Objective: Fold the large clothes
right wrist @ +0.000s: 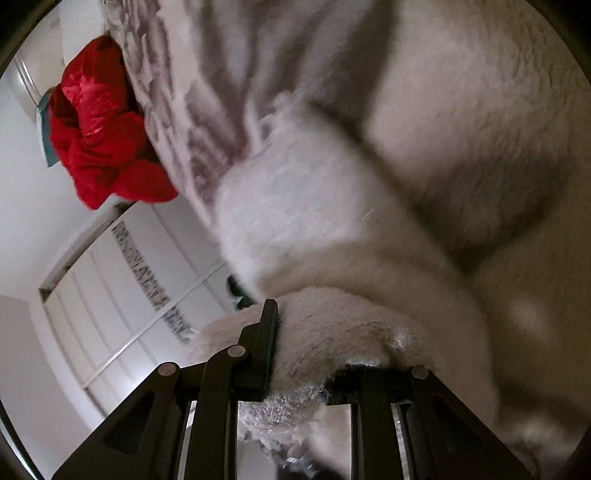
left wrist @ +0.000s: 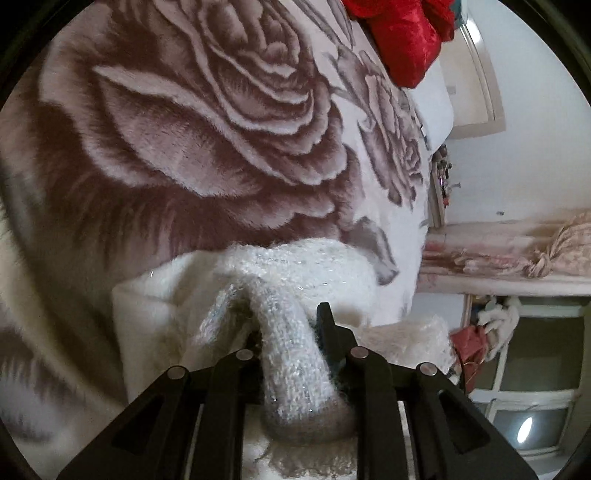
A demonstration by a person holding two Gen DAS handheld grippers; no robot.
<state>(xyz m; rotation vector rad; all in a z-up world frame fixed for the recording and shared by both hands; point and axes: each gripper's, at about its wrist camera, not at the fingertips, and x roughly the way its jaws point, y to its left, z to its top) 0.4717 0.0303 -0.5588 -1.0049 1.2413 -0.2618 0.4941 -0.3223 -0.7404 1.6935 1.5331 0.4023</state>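
A white fuzzy knit garment (left wrist: 295,258) with glittery thread lies bunched on a bed's rose-patterned blanket (left wrist: 184,129). In the left wrist view, a rolled fold of it runs between the fingers of my left gripper (left wrist: 288,328), which is shut on it. The right finger (left wrist: 327,325) shows, while the knit hides the left one. In the right wrist view the same garment (right wrist: 314,221) fills the middle, blurred. My right gripper (right wrist: 314,343) is shut on a thick fold of it. Its left finger (right wrist: 267,332) is bare and the other is buried in fabric.
A crumpled red satin cloth (left wrist: 402,33) (right wrist: 99,122) lies at the far end of the blanket (right wrist: 207,110). Beyond the bed's edge stand a cluttered shelf with knotted drapery (left wrist: 546,254) and a window (left wrist: 535,369). White wardrobe doors (right wrist: 110,295) line the wall.
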